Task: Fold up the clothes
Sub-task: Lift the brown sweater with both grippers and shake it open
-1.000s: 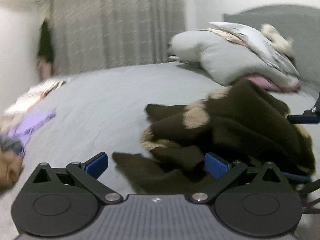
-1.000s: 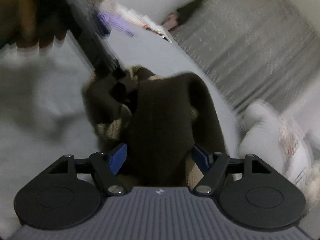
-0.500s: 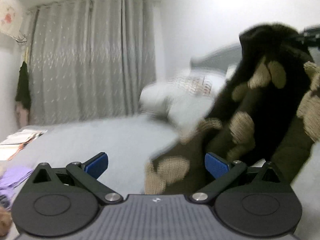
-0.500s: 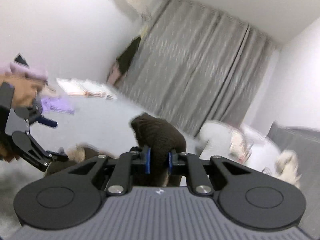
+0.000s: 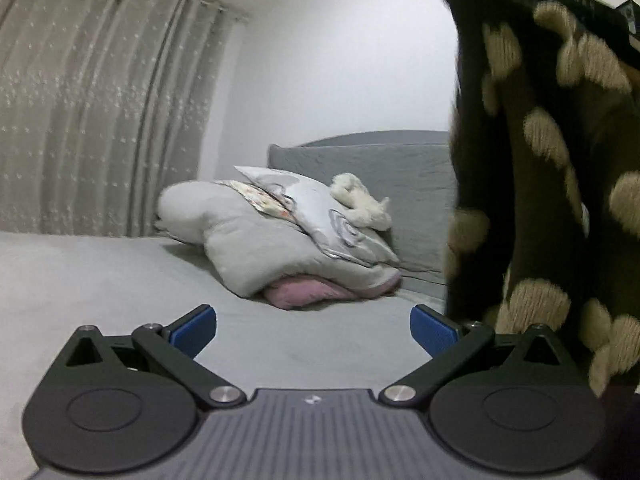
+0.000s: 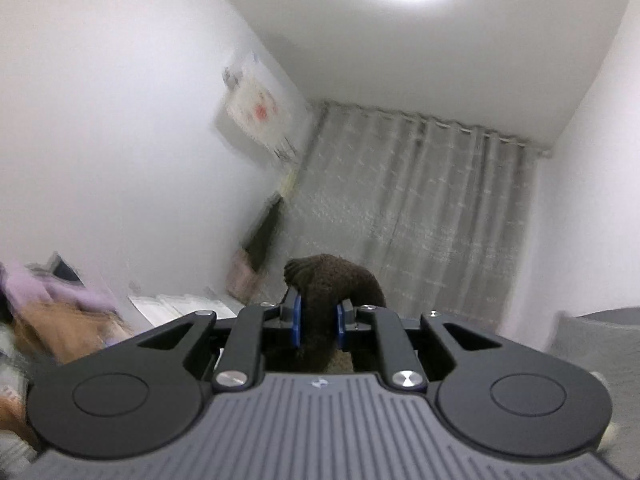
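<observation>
A dark brown knitted sweater with beige patches (image 5: 560, 184) hangs high at the right of the left wrist view, clear of the grey bed (image 5: 100, 280). In the right wrist view my right gripper (image 6: 318, 322) is shut on a bunched fold of that brown sweater (image 6: 332, 280), which bulges up between the blue pads. My left gripper (image 5: 312, 328) stands open low over the bed, nothing between its fingers; the hanging sweater is just right of its right finger (image 5: 434, 330).
A heap of pillows and a quilt (image 5: 280, 232) with a soft toy (image 5: 360, 200) lies against the grey headboard (image 5: 360, 160). Grey curtains (image 6: 420, 216) cover the far wall. A person's hand and lilac cloth (image 6: 60, 312) show blurred at the left.
My right gripper closed on the sweater and lifted it off the bed, high into the air. The left gripper tilted up from the bed towards the headboard, staying open.
</observation>
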A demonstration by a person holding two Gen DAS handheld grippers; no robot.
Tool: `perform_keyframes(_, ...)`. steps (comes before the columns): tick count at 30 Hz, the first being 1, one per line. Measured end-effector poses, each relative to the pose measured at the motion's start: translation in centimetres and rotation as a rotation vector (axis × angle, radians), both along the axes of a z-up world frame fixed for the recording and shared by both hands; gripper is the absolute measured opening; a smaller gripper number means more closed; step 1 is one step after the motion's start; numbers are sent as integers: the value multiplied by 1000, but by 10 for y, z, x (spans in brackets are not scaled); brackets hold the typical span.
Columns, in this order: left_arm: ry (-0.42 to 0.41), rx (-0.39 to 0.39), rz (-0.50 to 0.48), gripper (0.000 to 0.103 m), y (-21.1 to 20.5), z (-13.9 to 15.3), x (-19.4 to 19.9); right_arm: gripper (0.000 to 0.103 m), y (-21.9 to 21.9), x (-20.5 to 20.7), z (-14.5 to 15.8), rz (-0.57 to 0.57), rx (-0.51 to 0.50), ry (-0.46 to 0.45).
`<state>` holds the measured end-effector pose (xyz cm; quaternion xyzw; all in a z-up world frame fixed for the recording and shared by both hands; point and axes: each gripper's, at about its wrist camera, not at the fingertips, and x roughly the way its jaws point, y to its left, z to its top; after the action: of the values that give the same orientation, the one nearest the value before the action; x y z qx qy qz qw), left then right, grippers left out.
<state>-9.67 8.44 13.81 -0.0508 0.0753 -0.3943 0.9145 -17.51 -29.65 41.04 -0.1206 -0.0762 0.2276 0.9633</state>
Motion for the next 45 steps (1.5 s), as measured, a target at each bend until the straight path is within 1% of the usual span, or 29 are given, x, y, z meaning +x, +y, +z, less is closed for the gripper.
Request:
perform_keyframes(3, 7, -44, -12, 103, 8, 2, 0, 17, 14, -9, 20, 145, -32, 9)
perform_keyframes(6, -6, -164, -19, 103, 44, 20, -3, 17, 37, -14, 37, 294, -56, 16)
perform_keyframes(8, -14, -294, -54, 103, 73, 34, -13, 17, 44, -17, 45, 337, -46, 19)
perform_keyframes(10, -17, -396, -76, 103, 93, 42, -24, 17, 39, -19, 47, 340, -31, 48)
perform_keyframes(11, -35, -404, -84, 103, 97, 45, -30, 17, 40, -19, 46, 328, -37, 59)
perform_keyframes(13, -87, -332, -93, 102, 92, 59, -42, 17, 33, -12, 40, 321, -32, 93)
perform_keyframes(14, -102, -264, -84, 102, 86, 60, -46, 17, 28, -7, 36, 319, -28, 117)
perform_keyframes(15, -113, -199, -68, 98, 78, 59, -49, 17, 28, -4, 32, 322, -30, 128)
perform_keyframes(16, -118, -143, -70, 67, 70, 58, -50, 17, 28, 2, 25, 322, -41, 155)
perform_keyframes(17, -91, -86, -62, 20, 59, 57, -47, 17, 25, 6, 20, 322, -58, 176)
perform_keyframes(18, -62, -29, -53, 14, 48, 56, -43, 17, 25, 9, 13, 322, -77, 191)
perform_keyframes(19, -38, 0, -36, 13, 41, 54, -40, 17, 25, 12, 5, 323, -96, 206)
perform_keyframes(21, 1, 47, -82, 11, 29, 46, -35, 17, 36, 11, -18, 316, -112, 239)
perform_keyframes(22, 5, 61, -93, 11, 24, 45, -34, 17, 38, 11, -25, 310, -116, 255)
perform_keyframes(23, 5, 103, -104, 11, 13, 44, -35, 17, 39, 11, -32, 304, -120, 269)
perform_keyframes(26, -11, 136, -101, 11, 1, 47, -39, 17, 39, 2, -46, 270, -113, 284)
perform_keyframes(27, -15, 140, -99, 11, -1, 50, -41, 18, 30, -10, -57, 261, -97, 285)
perform_keyframes(29, -3, 125, -57, 11, -1, 59, -39, 18, 11, -31, -78, 244, -66, 287)
perform_keyframes(30, 2, 123, -48, 11, -1, 58, -37, 18, -1, -31, -84, 239, -63, 289)
perform_keyframes(31, 14, 120, -4, 11, -1, 63, -35, 18, -18, -36, -88, 225, -62, 293)
perform_keyframes(33, 20, 121, 61, 11, -1, 71, -37, 18, -20, -41, -90, 207, -79, 305)
perform_keyframes(35, -13, 130, 121, 11, 0, 90, -48, 18, -43, -37, -98, 198, -99, 310)
perform_keyframes(36, -19, 123, 147, 11, 4, 101, -55, 18, -46, -37, -99, 189, -96, 310)
perform_keyframes(38, -27, 109, 169, 11, 12, 120, -67, 18, -52, -37, -101, 173, -91, 308)
perform_keyframes(39, -31, 102, 179, 11, 16, 129, -72, 18, -64, -35, -103, 175, -87, 305)
perform_keyframes(41, -91, 90, 198, 11, 29, 162, -102, 18, -62, -46, -100, 186, -99, 273)
perform_keyframes(42, -110, 87, 201, 11, 31, 172, -107, 18, -67, -48, -97, 205, -104, 257)
perform_keyframes(44, -174, 60, 201, 11, 43, 204, -128, 18, -66, -68, -86, 297, -123, 176)
perform_keyframes(45, -186, 58, 204, 12, 45, 210, -130, 18, -63, -73, -82, 322, -127, 145)
